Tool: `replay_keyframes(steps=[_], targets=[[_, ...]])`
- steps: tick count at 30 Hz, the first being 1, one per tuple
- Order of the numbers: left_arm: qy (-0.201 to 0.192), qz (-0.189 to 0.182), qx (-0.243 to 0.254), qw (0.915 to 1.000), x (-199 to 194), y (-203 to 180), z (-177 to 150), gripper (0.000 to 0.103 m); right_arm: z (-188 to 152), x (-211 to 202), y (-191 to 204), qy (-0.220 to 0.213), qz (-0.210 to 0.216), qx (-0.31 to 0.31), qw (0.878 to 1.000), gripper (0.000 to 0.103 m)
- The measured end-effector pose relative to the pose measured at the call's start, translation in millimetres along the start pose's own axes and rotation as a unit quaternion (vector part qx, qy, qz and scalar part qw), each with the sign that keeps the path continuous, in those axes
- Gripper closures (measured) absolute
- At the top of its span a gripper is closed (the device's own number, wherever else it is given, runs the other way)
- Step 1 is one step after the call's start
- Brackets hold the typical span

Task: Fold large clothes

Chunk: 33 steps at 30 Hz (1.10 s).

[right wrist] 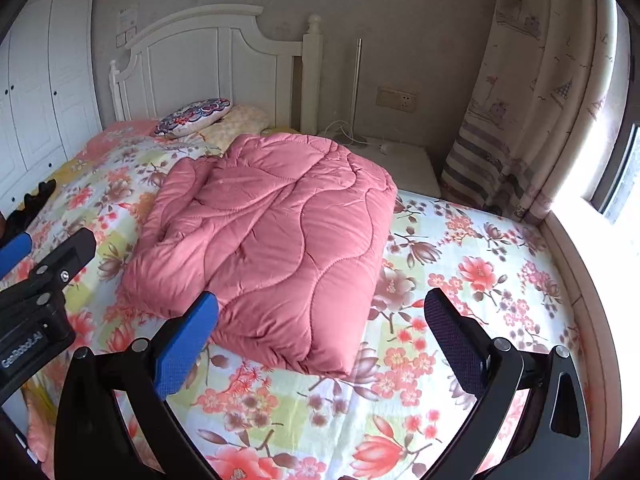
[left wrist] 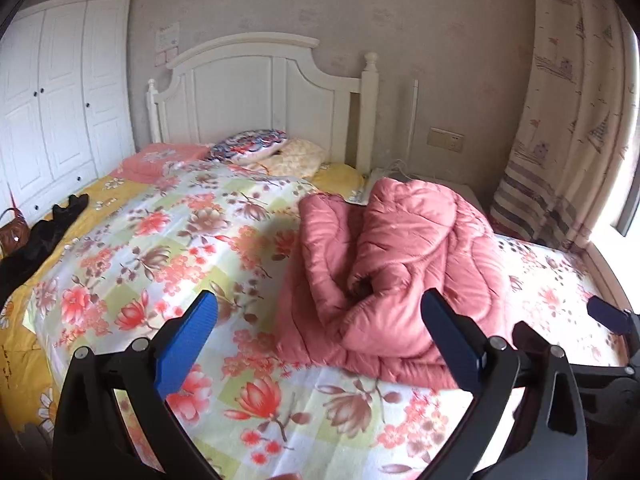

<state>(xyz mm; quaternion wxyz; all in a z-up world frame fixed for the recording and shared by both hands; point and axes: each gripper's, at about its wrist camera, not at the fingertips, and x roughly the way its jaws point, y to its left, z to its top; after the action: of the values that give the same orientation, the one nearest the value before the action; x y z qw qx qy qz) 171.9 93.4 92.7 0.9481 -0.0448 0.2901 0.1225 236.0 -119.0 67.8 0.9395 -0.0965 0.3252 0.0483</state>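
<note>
On the flowered bedspread (right wrist: 460, 264), a pink quilted coat (right wrist: 272, 248) is laid folded. Both the left gripper (left wrist: 320, 340) and right gripper (right wrist: 320, 340) are held spread wide, nothing pinched.

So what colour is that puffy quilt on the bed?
Pink, stitched in wavy lines. The quilt shows best in the right wrist view, folded on the floral bed.

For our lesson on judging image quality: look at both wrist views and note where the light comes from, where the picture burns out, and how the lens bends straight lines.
Left wrist view: daylight enters from the right, the window edge burns white, and the wardrobe bows. Right wrist view: glare washes out the sill; the pink quilted garment stays sharp, and dark corners ring the frame.
</note>
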Motion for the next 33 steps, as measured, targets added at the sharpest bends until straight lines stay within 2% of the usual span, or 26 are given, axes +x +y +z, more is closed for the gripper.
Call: replay_keyframes(steps=[5,10,14,20,25,33], targets=[[-0.009,0.008,0.016,0.9998,-10.9,-5.1,-7.2,0.002,-8.1,-3.8,1.8,0.004,-0.023,-0.008,1.0,0.004],[0.0,-0.003,0.031,0.9995,-17.9,-11.3,-13.4,0.002,-12.7,-4.1,0.6,0.012,-0.017,-0.004,1.0,0.004],[0.002,0.012,0.039,0.9992,-23.8,-15.0,-19.5,0.002,-16.8,-7.1,4.4,0.009,-0.034,-0.015,0.999,0.004],[0.015,-0.016,0.034,0.9992,-29.9,-13.8,-23.5,0.002,-21.9,-9.3,5.9,0.009,-0.019,-0.009,1.0,0.004],[0.021,-0.025,0.031,0.999,-29.3,-12.8,-26.9,0.002,-25.4,-6.0,5.3,0.021,-0.003,0.0,1.0,0.004],[0.041,-0.055,0.026,0.9973,-24.3,-15.6,-35.2,0.002,-33.1,-2.9,8.5,0.025,-0.007,-0.001,1.0,0.004]])
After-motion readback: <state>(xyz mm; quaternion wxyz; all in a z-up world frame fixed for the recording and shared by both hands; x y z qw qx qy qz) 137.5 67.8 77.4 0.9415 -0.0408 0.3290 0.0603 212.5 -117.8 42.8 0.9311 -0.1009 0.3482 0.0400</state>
